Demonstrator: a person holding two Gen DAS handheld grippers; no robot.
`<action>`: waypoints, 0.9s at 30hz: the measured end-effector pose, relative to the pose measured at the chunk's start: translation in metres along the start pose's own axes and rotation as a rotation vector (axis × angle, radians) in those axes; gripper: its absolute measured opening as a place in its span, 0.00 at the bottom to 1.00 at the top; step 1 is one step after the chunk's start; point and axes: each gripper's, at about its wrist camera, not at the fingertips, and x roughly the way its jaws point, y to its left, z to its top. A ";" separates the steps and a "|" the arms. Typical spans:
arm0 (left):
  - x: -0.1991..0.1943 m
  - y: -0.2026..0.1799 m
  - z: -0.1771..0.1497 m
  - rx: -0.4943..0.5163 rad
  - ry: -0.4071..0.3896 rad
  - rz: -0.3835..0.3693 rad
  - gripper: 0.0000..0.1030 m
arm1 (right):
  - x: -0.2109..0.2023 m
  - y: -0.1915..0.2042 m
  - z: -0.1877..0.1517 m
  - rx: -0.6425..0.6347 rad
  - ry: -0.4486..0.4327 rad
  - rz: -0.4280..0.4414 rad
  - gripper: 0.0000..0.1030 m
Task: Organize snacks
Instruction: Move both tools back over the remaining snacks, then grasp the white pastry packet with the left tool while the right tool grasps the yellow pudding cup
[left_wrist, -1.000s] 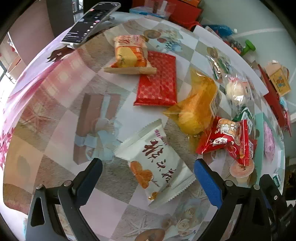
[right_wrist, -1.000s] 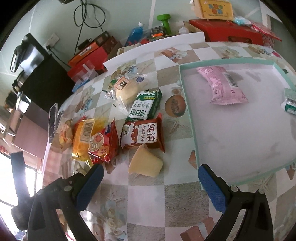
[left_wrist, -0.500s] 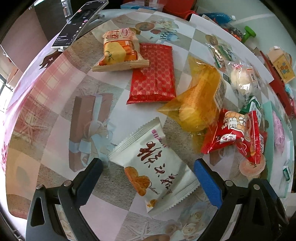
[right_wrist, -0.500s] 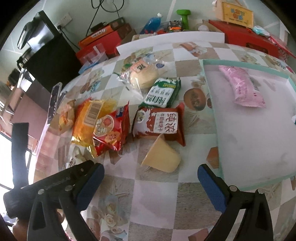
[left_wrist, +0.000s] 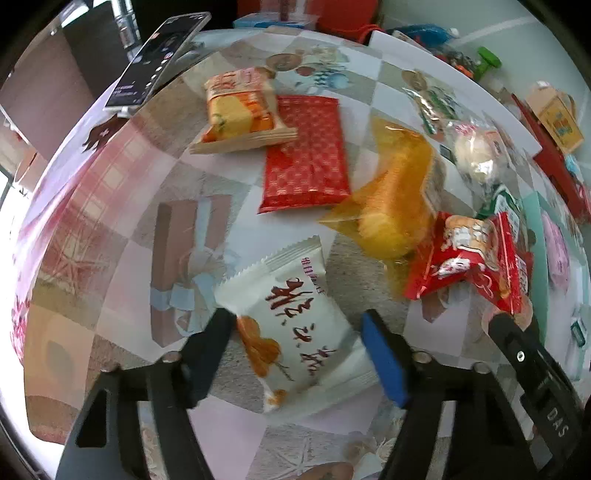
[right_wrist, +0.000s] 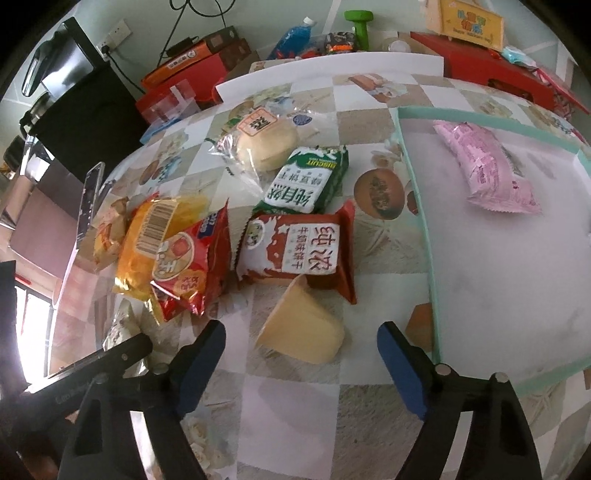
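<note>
Both views are lit brightly by daylight; a window (right_wrist: 22, 325) at the left edge of the right wrist view is blown out to white, and a similar white glare is seen along the left rim of the left wrist view; the glossy tablecloth (left_wrist: 122, 258) is washed with a pale sheen there; soft, short shadows are cast under the packets; strong fisheye bending is seen, so the table edge is curved and the corners are cut off in black; the white packet (left_wrist: 295, 325) and the yellow bag (left_wrist: 395, 206) are smeared by motion blur; the pale cup (right_wrist: 303, 328) is slightly soft; distant clutter is rendered small and indistinct.
</note>
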 end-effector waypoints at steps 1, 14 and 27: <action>0.000 -0.003 0.000 0.006 -0.002 0.000 0.65 | 0.001 0.000 0.000 -0.004 0.000 -0.003 0.79; 0.003 -0.032 0.013 0.067 -0.009 0.032 0.59 | 0.011 0.012 0.000 -0.110 -0.023 -0.116 0.62; 0.003 -0.041 0.013 0.082 -0.019 0.036 0.59 | 0.011 0.017 -0.007 -0.192 -0.060 -0.192 0.48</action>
